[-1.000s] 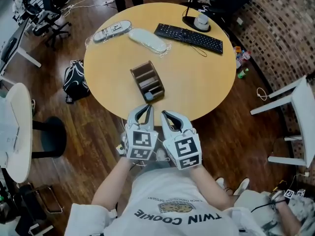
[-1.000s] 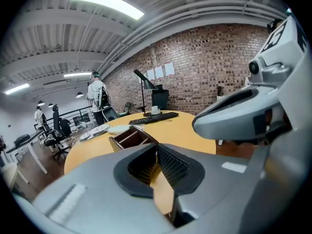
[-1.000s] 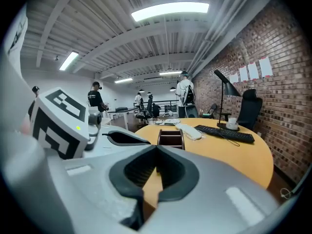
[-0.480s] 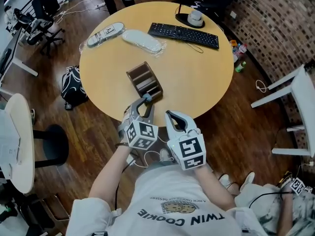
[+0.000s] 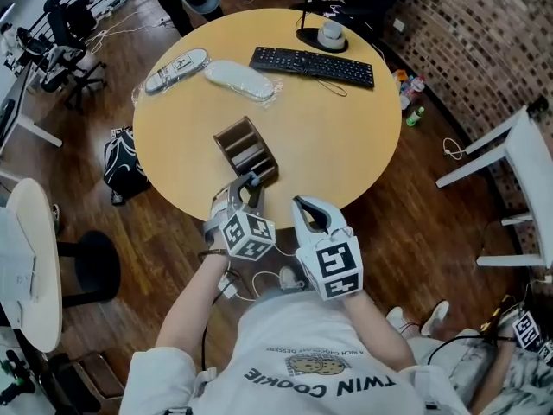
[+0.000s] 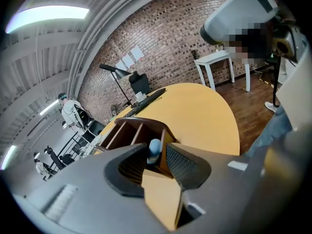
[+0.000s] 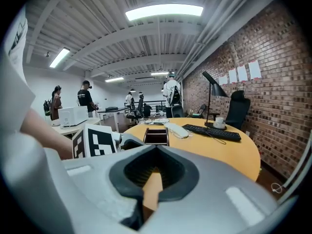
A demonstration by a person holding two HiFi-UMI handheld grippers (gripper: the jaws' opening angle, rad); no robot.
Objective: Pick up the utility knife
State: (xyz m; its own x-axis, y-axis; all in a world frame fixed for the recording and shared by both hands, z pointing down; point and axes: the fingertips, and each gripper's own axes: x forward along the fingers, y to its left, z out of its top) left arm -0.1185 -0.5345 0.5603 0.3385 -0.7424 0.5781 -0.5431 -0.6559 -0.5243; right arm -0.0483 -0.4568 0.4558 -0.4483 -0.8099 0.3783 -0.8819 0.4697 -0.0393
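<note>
Wide open over bare table (image 5: 346,145) right of the wooden organizer (image 5: 246,150). Tight in its near compartment, walls just beside the utility knife (image 6: 154,147). Beyond it, well apart, wrapped white object (image 5: 238,79) and keyboard (image 5: 311,66).

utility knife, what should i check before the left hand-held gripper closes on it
1. Left hand-held gripper jaws apart, they have just been opening: ok
2. Utility knife, light blue end between those jaws, pads not pressing on it: ok
3. Wooden organizer wall out of the pads' way: cannot tell
4. Blade retracted: cannot tell
5. Right hand-held gripper shut, empty, short of the organizer: ok
</note>
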